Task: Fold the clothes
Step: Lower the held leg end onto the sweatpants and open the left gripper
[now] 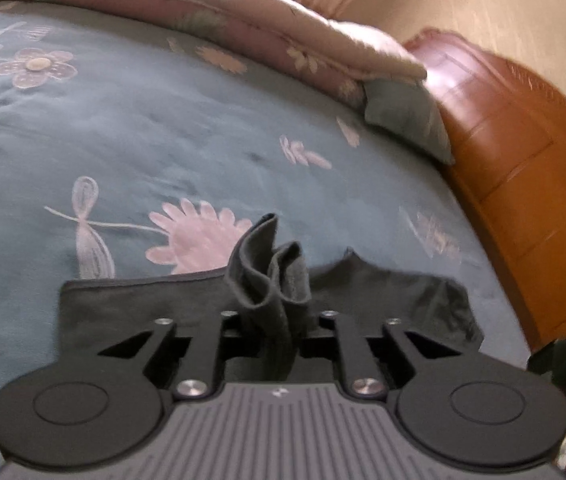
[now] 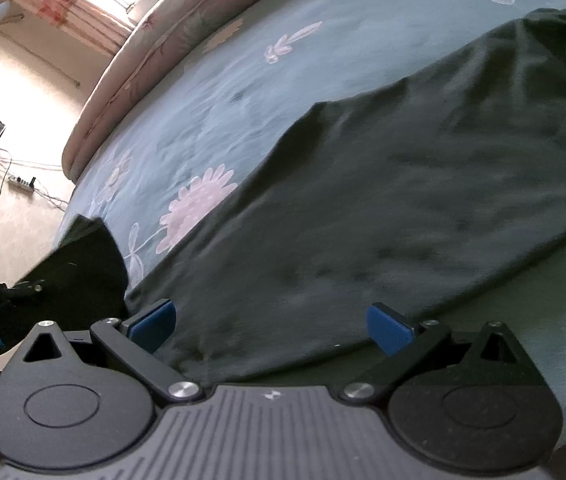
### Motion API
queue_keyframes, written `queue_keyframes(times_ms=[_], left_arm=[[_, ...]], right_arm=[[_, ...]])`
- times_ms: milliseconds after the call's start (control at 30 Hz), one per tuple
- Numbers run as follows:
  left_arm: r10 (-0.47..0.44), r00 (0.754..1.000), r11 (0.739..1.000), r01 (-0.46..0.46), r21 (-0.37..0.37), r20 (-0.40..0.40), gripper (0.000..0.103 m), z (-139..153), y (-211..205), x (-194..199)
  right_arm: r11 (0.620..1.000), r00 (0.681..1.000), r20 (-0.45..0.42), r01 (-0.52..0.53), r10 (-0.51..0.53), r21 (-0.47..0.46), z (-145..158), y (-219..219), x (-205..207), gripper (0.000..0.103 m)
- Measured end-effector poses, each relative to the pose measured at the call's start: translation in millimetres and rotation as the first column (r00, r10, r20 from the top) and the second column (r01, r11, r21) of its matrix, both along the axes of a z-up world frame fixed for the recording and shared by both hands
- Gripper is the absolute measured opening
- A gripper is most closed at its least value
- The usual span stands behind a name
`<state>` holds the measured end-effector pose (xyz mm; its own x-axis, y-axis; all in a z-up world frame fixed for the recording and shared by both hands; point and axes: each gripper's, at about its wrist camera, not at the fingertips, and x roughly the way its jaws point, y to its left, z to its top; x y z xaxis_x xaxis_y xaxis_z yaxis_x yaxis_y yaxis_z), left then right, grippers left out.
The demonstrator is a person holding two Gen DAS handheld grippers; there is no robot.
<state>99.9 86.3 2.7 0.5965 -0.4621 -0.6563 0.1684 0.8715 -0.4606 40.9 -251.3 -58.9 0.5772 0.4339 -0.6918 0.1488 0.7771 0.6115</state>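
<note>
Between my left claw [image 1: 279, 320] tips I see the dark garment [image 1: 267, 280]: soft matt knit cloth, bunched into limp folds. Beyond that claw, the bed cover [image 1: 143, 128] looks like brushed, velvety cloth with stitched pale flowers; off to its right the headboard [image 1: 523, 152] is glossy varnished wood. My right claw [image 2: 271, 330] has ribbed blue pads [image 2: 387, 330] that look rubbery, matt black plastic arms and shiny metal screws.
</note>
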Motion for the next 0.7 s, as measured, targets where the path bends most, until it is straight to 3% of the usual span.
queue_keyframes(times_ms=[200, 367, 533, 700], left_arm=[[-0.115, 0.993, 0.993, 0.116, 0.014, -0.022, 0.054, -7, -31, 6], [-0.188, 0.982, 0.981, 0.188, -0.038, 0.010, 0.059, 1, -42, 3], [-0.121, 0.991, 0.992, 0.118, 0.041, 0.065, 0.067, 14, -6, 1], [-0.021, 0.999, 1.000, 0.020, -0.008, -0.028, 0.067, -7, 48, 2]], right_arm=[[1.000, 1.000, -0.013, 0.019, -0.019, 0.012, -7, -8, 0, 0.103], [0.999, 0.999, -0.017, 0.031, -0.031, 0.024, -10, -14, 0, 0.103], [0.999, 0.999, -0.011, 0.037, -0.037, 0.035, -11, -19, -1, 0.103], [0.999, 1.000, 0.005, 0.017, -0.017, 0.047, -10, -15, 1, 0.103]])
